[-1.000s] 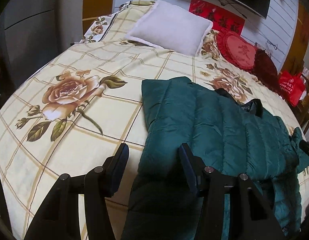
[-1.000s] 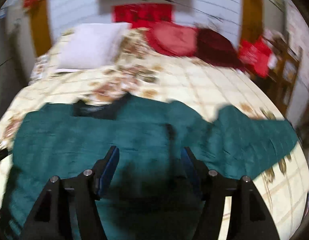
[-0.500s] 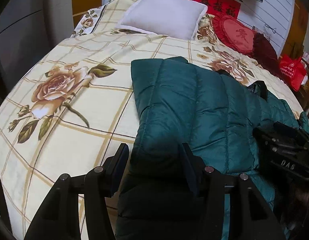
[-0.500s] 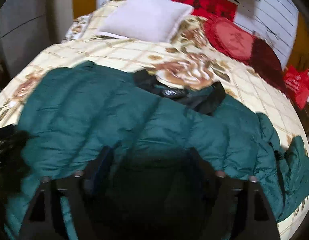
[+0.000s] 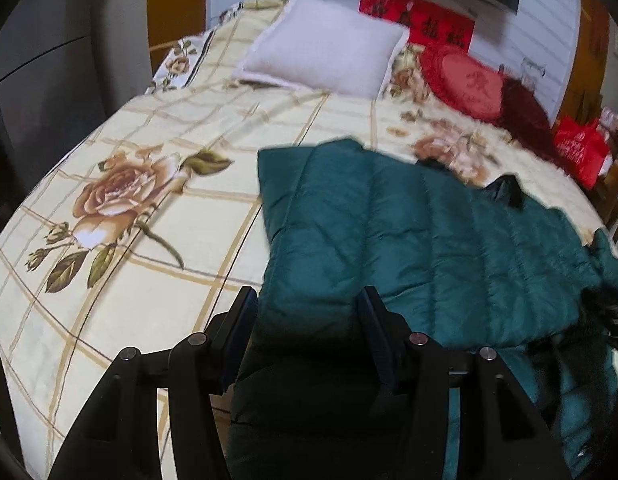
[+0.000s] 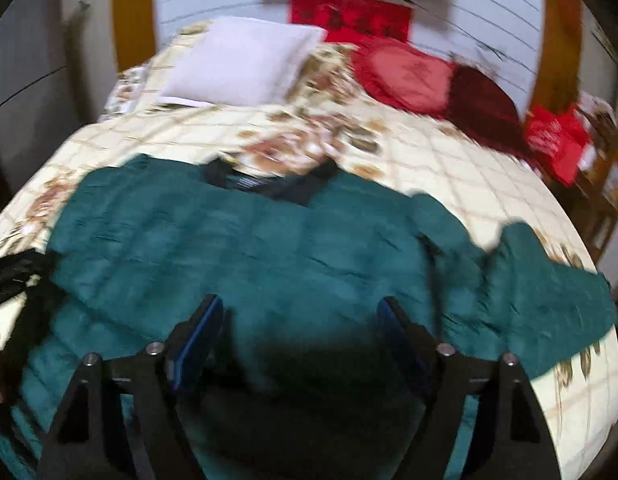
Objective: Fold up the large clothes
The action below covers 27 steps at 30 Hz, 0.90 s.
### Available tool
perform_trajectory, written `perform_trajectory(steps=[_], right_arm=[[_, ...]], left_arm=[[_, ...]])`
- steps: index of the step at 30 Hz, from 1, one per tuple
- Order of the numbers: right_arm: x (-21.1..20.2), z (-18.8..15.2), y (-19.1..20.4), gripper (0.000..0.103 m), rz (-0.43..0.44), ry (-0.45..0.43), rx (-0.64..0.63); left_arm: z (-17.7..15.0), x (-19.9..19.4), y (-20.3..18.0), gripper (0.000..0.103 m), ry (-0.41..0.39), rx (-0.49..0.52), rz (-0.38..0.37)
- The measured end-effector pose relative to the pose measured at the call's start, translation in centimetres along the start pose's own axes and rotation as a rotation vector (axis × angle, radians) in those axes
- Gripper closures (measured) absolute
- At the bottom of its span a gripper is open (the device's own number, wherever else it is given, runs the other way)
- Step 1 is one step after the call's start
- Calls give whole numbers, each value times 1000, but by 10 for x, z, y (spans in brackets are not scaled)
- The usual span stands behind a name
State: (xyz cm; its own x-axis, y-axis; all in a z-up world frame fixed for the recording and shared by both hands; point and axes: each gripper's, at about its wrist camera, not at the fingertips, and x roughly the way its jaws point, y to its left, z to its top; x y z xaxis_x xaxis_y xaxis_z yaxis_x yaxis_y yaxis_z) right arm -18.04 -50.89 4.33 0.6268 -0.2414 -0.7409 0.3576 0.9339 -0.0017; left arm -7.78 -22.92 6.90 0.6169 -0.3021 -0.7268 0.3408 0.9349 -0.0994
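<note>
A dark green puffer jacket (image 5: 429, 240) lies spread across the bed, its black collar (image 6: 269, 184) toward the pillows and one sleeve (image 6: 549, 300) out to the right. My left gripper (image 5: 307, 320) is shut on the jacket's thick near-left hem, which bulges between the fingers. In the blurred right wrist view my right gripper (image 6: 299, 332) hangs over the near middle of the jacket (image 6: 269, 260). Its jaws are closing, still wide, with the padding between them. The left gripper's body (image 6: 13, 272) shows at that view's left edge.
The bed has a cream floral checked cover (image 5: 149, 200). A white pillow (image 5: 325, 56) and red cushions (image 5: 469, 80) lie at the head. A red bag (image 5: 581, 148) and wooden furniture stand at the right side. A grey wardrobe (image 5: 49, 80) stands left.
The right gripper's jaws spread wider and it shifted along the jacket's near edge, dropping closer to the padding. It has drawn back to the edge of the left view. The left gripper stayed put.
</note>
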Motion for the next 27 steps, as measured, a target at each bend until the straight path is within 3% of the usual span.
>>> perform_trajectory(steps=[3, 8, 15, 23, 27], right_arm=[[27, -11, -29, 50, 3, 52, 97], [22, -5, -30, 51, 3, 49, 104], [-14, 1, -20, 50, 68, -31, 103], [31, -9, -13, 48, 46, 64, 94], [30, -10, -9, 47, 28, 67, 76]], left_arm=[[2, -6, -4, 43, -21, 9, -34], [-1, 5, -9, 43, 22, 27, -31], [-4, 10, -8, 43, 34, 20, -21], [-3, 14, -9, 43, 35, 37, -14], [-3, 14, -11, 43, 32, 44, -7]])
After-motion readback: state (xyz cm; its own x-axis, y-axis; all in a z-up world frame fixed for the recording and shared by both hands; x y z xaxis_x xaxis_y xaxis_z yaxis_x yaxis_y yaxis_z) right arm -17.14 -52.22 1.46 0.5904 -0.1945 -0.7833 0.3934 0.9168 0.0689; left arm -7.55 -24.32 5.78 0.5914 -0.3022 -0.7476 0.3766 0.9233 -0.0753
